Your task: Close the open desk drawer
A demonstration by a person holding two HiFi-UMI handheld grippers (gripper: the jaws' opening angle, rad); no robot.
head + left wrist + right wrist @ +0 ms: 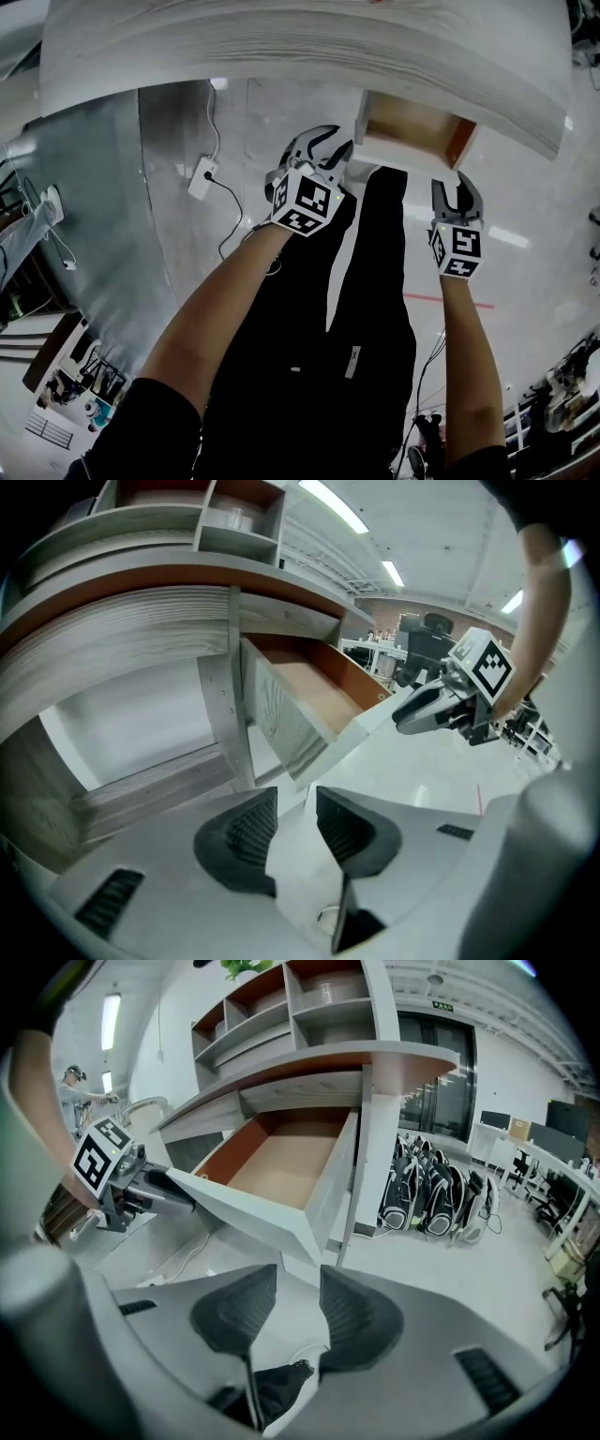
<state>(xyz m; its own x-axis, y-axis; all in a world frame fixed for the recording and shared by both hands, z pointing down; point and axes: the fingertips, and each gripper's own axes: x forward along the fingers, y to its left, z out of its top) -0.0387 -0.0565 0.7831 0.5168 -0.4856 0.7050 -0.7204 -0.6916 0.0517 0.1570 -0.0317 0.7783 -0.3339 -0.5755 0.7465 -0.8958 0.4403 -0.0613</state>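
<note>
The drawer (412, 127) stands pulled out from under the worktop (281, 47) at about 1 o'clock in the head view, its brown inside bare and its pale front panel facing the person. The left tool (328, 148) sits at the panel's 8 o'clock corner and the right tool (457, 187) just below its 5 o'clock corner, each close to the edge, though contact cannot be told. Both tools' jaws stand wide apart with nothing between them, and there is open floor (187, 141) under and around the drawer, with the person's dark trousers (366, 309) at 6 o'clock.
</note>
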